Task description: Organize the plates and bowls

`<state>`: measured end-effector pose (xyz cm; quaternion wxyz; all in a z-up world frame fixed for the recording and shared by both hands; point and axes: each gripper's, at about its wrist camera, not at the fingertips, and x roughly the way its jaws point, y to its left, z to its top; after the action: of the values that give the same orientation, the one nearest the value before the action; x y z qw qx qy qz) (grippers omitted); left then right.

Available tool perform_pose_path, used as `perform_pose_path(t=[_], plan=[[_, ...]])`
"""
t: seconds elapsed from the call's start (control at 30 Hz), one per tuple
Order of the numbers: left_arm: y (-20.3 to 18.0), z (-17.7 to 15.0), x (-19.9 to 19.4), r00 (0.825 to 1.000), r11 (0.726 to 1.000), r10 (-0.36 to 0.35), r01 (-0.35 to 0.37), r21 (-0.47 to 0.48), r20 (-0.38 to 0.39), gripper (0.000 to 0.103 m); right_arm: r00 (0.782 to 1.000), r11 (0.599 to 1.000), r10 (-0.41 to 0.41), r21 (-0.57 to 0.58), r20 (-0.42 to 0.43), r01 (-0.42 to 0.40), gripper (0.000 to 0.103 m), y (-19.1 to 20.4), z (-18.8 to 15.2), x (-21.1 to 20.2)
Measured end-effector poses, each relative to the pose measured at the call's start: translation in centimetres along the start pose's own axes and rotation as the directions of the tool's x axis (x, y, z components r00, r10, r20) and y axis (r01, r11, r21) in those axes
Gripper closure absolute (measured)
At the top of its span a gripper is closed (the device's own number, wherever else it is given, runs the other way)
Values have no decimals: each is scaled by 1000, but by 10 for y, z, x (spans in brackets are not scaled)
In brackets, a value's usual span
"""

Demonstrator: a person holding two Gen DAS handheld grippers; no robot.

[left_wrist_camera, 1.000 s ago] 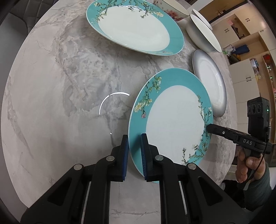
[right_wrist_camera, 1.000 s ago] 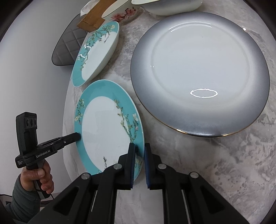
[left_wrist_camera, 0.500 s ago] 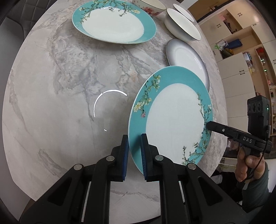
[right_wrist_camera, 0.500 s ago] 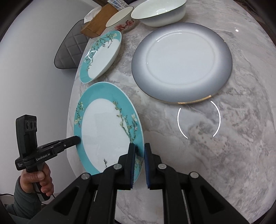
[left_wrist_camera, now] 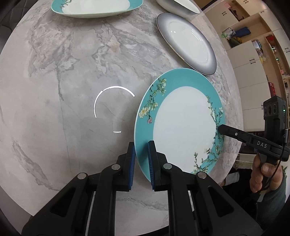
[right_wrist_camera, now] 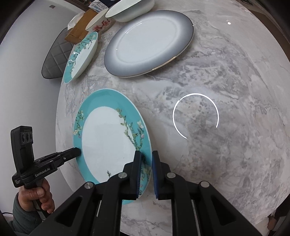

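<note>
In the left wrist view we saw a round, grey-veined marble table (left_wrist_camera: 63, 76) with pale cupboards (left_wrist_camera: 253, 59) along the wall beyond it. Our left gripper (left_wrist_camera: 141, 161) was clamped on the near rim of a teal floral plate (left_wrist_camera: 181, 127), one blue pad under the rim and the other on its top face, so the plate sat tilted above the table edge. At the plate's opposite rim the tip of our right gripper (left_wrist_camera: 220, 129) pinched it as well, held by a hand (left_wrist_camera: 262, 174) in a dark sleeve. A grey-rimmed plate (left_wrist_camera: 188, 41) lay flat on the table just beyond, apart from the held one, and a second teal plate (left_wrist_camera: 94, 7) lay at the far edge, near a white bowl (left_wrist_camera: 177, 7). In the right wrist view the same table (right_wrist_camera: 226, 72) met a white wall (right_wrist_camera: 23, 59), with a quilted grey chair (right_wrist_camera: 54, 58) tucked beside it. There our right gripper (right_wrist_camera: 145, 172) was closed on the teal plate's (right_wrist_camera: 107, 138) rim, and the left gripper (right_wrist_camera: 78, 150) bit the far side. The grey-rimmed plate (right_wrist_camera: 148, 41), the other teal plate (right_wrist_camera: 81, 56), the white bowl (right_wrist_camera: 130, 9), a pink-flowered bowl (right_wrist_camera: 99, 22) and a brown box (right_wrist_camera: 79, 29) stood further back.
</note>
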<state>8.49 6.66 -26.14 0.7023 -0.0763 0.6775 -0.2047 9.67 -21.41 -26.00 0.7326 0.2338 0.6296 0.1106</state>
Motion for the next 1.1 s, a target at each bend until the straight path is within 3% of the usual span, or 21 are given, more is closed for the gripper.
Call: perform_pose_path(t=[0.27,0.73,0.77,0.8,0.87,0.93,1.0,1.07,1.1], plan=[[-5,8,25,1000,999,30,-30,16,-8,91,1000,1000,-10,25,-9,10,89,-14,-10,9],[0,8,16,999,1000,16,-16,1,44,89,1000,1000,-9,8,5,9,84,-13,-14,11],[2,7,12,998,1000,14,-14,0,56,83,1000,1000,-8,8,11,7,80,-12,-15,9],[5,6,6,998,1000,13,-13,0,66,70,1000,1000,-1,8,21,1,75,-12,-16,7],[9,4,-6,996,1000,13,-12,-7,91,49,999,1000,7,13,47,-7,52,-12,-16,-1],[14,3,-19,993,1000,3,0,-22,114,45,996,999,19,28,83,-22,39,-13,-16,-14],[19,3,-28,994,999,-7,12,-48,113,32,991,998,32,48,127,-38,22,-16,-16,-30],[22,5,-36,992,995,-62,71,-75,108,26,981,996,36,72,192,-51,0,-19,-14,-50],[21,8,-40,991,994,-72,81,-76,114,11,974,995,37,82,223,-56,0,-20,-13,-59]])
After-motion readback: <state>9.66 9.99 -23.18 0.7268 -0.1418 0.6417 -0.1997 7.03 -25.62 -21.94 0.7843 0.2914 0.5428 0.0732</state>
